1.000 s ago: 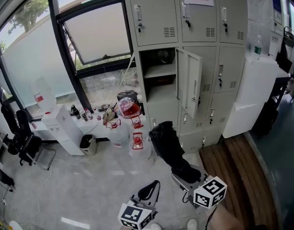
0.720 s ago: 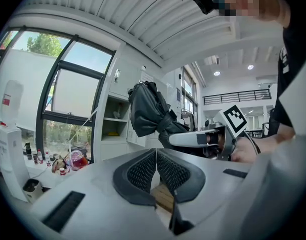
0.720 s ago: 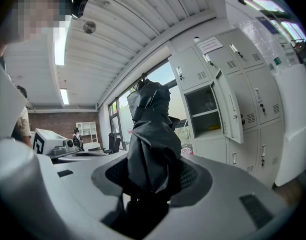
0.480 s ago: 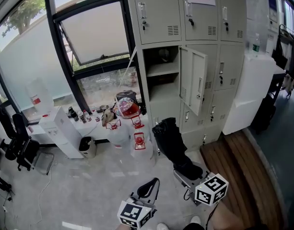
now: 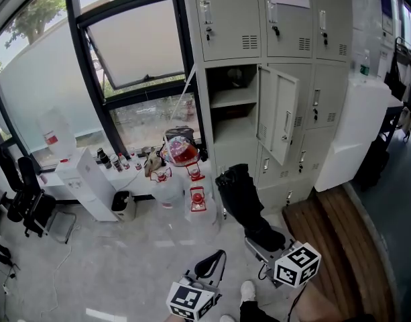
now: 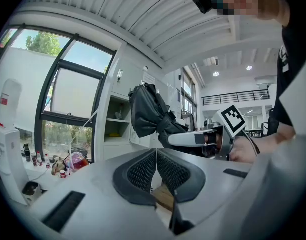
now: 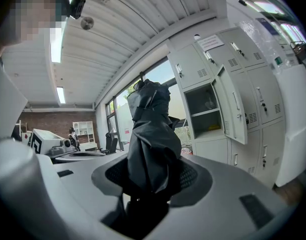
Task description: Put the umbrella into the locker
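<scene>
The right hand-held gripper [image 7: 152,176] grasps the folded black fabric umbrella [image 5: 242,203] by its lower end, short of the open grey metal locker [image 5: 206,113]; it is probably light, soft cloth over a stiff shaft, while the left hand-held gripper [image 6: 155,166] is clenched empty.

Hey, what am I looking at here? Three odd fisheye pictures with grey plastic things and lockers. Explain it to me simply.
There is no robot here. A person carries a handheld two-jaw gripper in each hand. The head view comes from a camera on their head, looking down at the floor and a wall of grey lockers. One compartment stands open. The other two pictures come from cameras riding on each gripper, looking along its jaws. The right gripper is shut on a folded black umbrella, which points toward the lockers. The left gripper is shut and empty. Bottles and red clutter sit by the window.
</scene>
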Demonstrator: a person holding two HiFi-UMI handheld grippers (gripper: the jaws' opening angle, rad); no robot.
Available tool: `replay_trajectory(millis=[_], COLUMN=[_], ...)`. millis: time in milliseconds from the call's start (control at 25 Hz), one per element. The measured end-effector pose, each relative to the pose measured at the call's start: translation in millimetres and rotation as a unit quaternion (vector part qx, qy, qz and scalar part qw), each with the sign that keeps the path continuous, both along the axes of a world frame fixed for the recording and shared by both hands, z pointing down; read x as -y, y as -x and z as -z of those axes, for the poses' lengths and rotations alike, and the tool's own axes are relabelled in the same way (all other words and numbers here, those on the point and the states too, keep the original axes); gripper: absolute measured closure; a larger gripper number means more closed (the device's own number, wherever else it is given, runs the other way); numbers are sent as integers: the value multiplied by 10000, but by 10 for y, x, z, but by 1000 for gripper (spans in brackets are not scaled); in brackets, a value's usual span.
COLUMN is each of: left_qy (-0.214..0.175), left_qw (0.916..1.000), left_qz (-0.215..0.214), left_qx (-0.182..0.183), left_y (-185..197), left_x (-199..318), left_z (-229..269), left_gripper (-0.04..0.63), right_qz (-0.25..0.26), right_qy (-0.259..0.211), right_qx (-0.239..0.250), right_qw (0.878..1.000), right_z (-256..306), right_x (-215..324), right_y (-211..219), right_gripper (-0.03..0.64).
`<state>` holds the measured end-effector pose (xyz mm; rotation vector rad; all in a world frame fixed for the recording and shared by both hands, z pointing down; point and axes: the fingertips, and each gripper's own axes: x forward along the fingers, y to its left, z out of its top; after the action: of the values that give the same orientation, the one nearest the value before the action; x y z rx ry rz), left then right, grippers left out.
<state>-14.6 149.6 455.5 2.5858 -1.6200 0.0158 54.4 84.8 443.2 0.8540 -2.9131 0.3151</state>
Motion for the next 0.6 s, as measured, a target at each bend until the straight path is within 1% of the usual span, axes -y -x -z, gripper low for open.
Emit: replay_trajectory(millis=[200,360,600], left_qy=[7,57,55], left_qw=[9999,9998,9998], left_qz=[98,195,188], left_qx=[44,-27,13], left_y=[60,89,73], left_x=[206,437,832], left_z=[10,7,-3], left_gripper=[578,577,578], right_qz=[62,122,172], right_qy=[14,44,48], right_qx=[58,57,7], right_qw=[10000,9999,9998], right_z=[2,-22,-23], right_x=[249,491,892], right_y=[58,94,116], right_gripper=[362,362,362])
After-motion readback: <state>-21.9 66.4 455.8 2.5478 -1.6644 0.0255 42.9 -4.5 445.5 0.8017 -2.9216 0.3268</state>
